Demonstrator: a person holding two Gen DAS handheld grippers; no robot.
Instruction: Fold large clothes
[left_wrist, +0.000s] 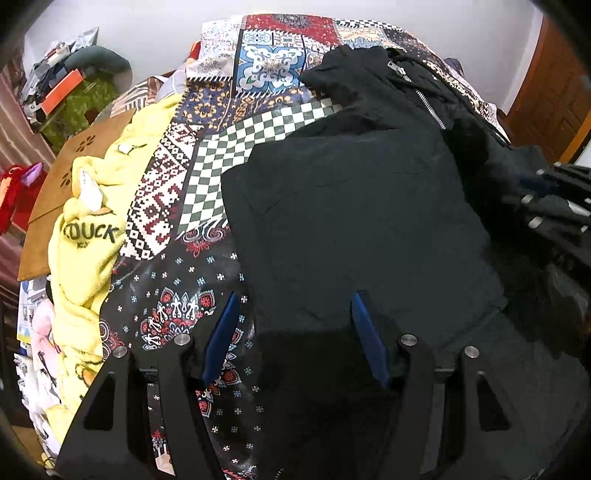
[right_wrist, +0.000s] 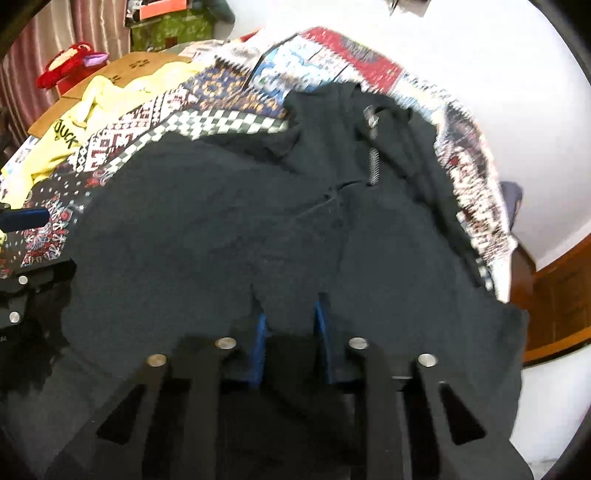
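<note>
White wall backs a bed (left_wrist: 207, 155) covered with a patchwork spread of checker, floral and geometric panels. On the spread lies my task item, a black jacket (left_wrist: 362, 221), spread wide across the centre and right of the bed; its silver zipper (left_wrist: 430, 105) runs near the collar at the far end. In the right wrist view the same jacket (right_wrist: 221, 229) fills most of the frame, with the zipper (right_wrist: 373, 162) at the top centre. My left gripper (left_wrist: 295, 332) points steeply down over the jacket's near left edge: one blue pad sits over the floral spread, the other over black cloth, and the jaws stand apart with nothing pressed between them. My right gripper (right_wrist: 290, 325) is over the jacket's near hem; its jaws are drawn close together, with a ridge of black cloth pinched between the blue pads. That view is slightly blurred. A yellow towel (left_wrist: 88, 236) printed with "DUCK" lies crumpled along the left side of the bed, apart from the jacket. Beside it sits a brown cardboard sheet (left_wrist: 59, 184), and a red plush toy (right_wrist: 70, 66) rests further left, near a pink curtain (right_wrist: 48, 40). A wooden door (left_wrist: 554, 96) stands at the right edge.
</note>
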